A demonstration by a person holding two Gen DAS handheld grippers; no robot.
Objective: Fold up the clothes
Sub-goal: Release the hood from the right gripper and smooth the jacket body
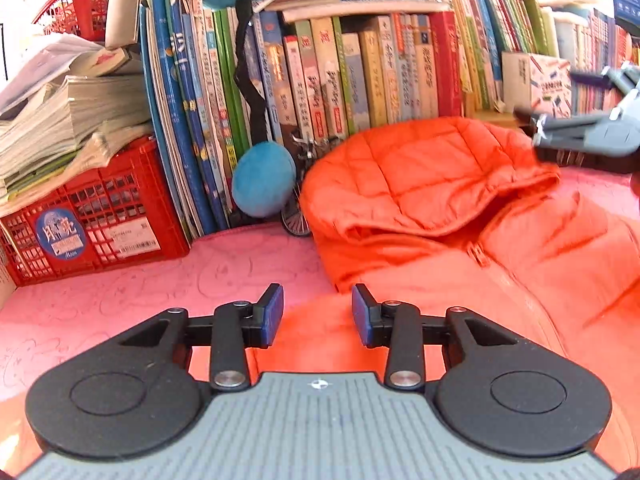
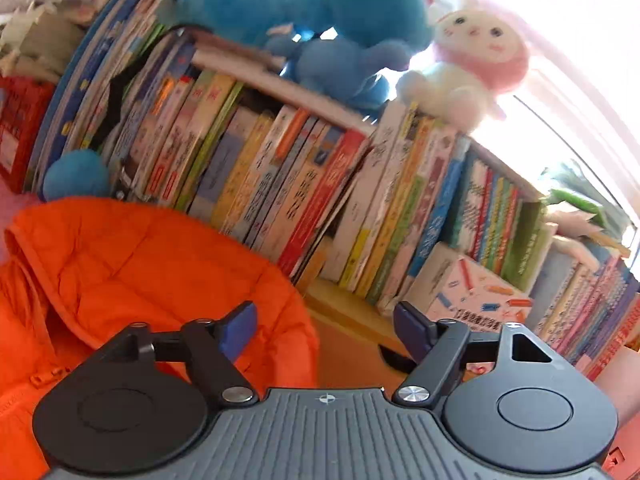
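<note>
Only one garment lies on the pink mat (image 1: 120,300): an orange quilted jacket (image 1: 460,216), hood toward the far row of books (image 1: 360,72), zipper running down its front. Two grippers show. Left gripper (image 1: 318,314) hangs over the jacket's near edge, jaws partly apart, empty. Right gripper (image 2: 324,328) gapes wide, holding nothing.

A home, probably a child's room: a long row of picture books (image 1: 360,76) lines the back, a blue plush toy (image 2: 304,20) and a pink-and-white plush doll (image 2: 476,56) sit on top, and a pink patterned cover (image 1: 132,300) lies in front.
</note>
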